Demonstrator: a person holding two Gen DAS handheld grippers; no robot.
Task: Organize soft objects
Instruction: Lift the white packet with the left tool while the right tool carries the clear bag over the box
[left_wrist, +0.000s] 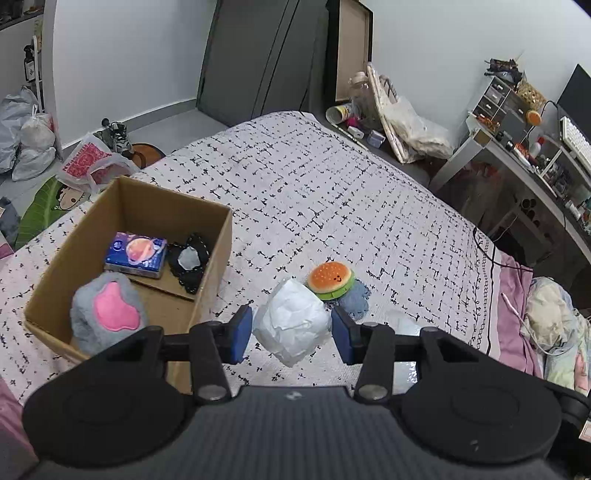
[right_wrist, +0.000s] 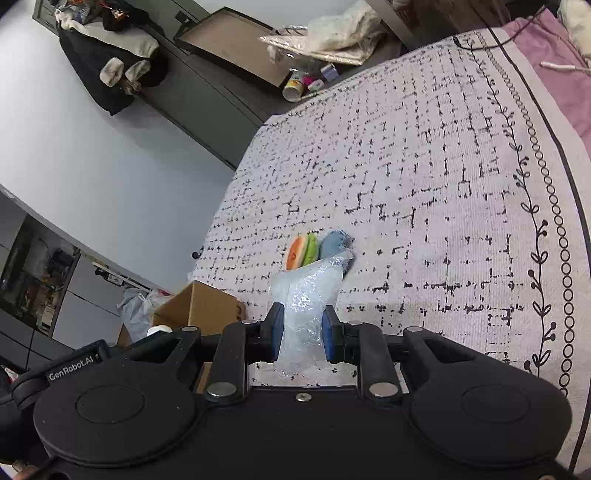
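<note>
Left tongs (left_wrist: 291, 334) clamp a white wad (left_wrist: 291, 321), hiding the blue cloth (left_wrist: 356, 299).

Soft cloth, crinkled paper and glossy film showing on a woven bedspread

The bedspread (left_wrist: 332, 192) is looking like matt, ribbed cloth; the cardboard box (left_wrist: 218, 258) at its left edge is showing dull brown paperboard. The white bundle (left_wrist: 291, 321) is reading as creased matt paper, the clear bag (right_wrist: 306, 295) as shiny crinkled plastic film. The burger toy (left_wrist: 331, 279) and grey paw (left_wrist: 107, 314) are looking plush; the gripper pads (left_wrist: 240, 334) are looking like matt blue rubber.
</note>
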